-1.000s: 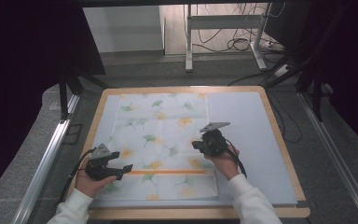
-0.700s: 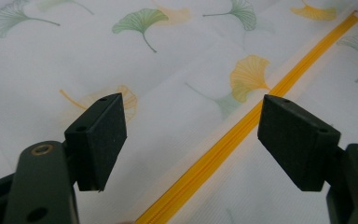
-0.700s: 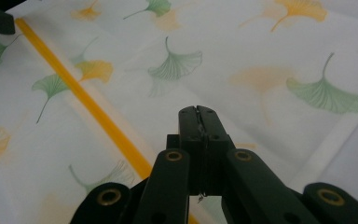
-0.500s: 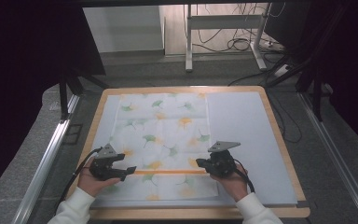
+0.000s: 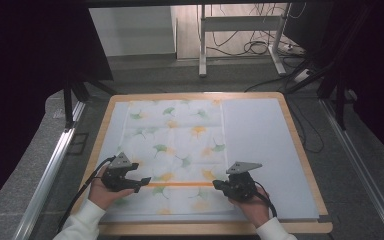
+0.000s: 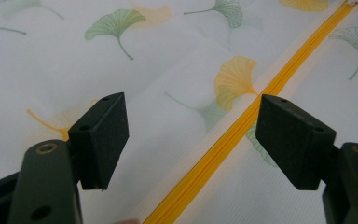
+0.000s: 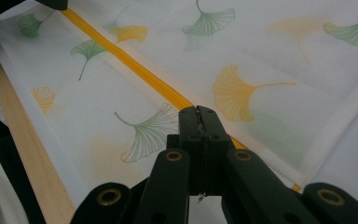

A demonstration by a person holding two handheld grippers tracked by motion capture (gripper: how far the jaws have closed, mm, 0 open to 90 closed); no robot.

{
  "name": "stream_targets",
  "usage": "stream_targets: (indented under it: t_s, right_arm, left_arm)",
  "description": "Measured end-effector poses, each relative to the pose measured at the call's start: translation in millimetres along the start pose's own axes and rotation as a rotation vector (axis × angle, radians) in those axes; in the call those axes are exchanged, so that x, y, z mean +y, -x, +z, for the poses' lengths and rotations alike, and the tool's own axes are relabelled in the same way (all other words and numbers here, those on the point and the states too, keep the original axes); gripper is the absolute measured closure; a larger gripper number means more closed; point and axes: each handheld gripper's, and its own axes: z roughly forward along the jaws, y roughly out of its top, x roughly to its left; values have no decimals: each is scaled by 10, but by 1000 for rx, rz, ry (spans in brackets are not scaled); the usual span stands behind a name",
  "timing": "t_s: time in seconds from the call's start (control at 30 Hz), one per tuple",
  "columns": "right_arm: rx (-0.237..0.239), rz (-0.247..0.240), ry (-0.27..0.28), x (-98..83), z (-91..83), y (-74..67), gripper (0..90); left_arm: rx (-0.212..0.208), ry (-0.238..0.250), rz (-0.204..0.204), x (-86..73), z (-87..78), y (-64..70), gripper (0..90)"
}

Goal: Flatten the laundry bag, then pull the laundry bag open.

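Left gripper (image 5: 141, 181), held in the person's left hand near the front of the desk (image 5: 300, 150), hovers with its jaws spread wide and empty over a white cloth (image 5: 175, 145) printed with green and yellow ginkgo leaves. In the left gripper view the jaws straddle an orange zipper (image 6: 233, 140) that runs diagonally across the fabric beneath them, though whether they touch the cloth cannot be told. The right gripper (image 5: 217, 185), in the person's right hand, sits toward the zipper's right end with its jaws pressed together; in the right gripper view the tips lie directly over the orange line close to the cloth's edge, and something small may be pinched between them, perhaps the zipper pull, but that is too fine to confirm. The cloth lies flat and smooth across the left and middle of the desk, its near edge beside the wooden rim, with a plain pale sheet (image 5: 265, 145) to its right. The fabric looks thin, light and limp, so it would likely bunch or slide if dragged. The zipper band seems the stiffest part and the soundest place to hold, with the other gripper pinning the cloth nearby.
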Motion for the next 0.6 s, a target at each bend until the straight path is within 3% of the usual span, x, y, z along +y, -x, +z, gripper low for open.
stream_targets:
  t_s: [0.17,0.3,0.43,0.6]
  right_arm:
    - [-1,0,1,-4,-1,-6,887]
    - [-9,3,4,-29,-27,-10,887]
    - [-15,9,11,-72,-88,-22,887]
    - [-25,20,-2,-150,-125,-22,887]
  left_arm:
    - [13,9,-2,19,10,7,240]
    - [-1,21,-17,53,34,3,238]
    - [-5,18,7,108,82,39,232]
    - [-38,0,40,179,136,121,239]
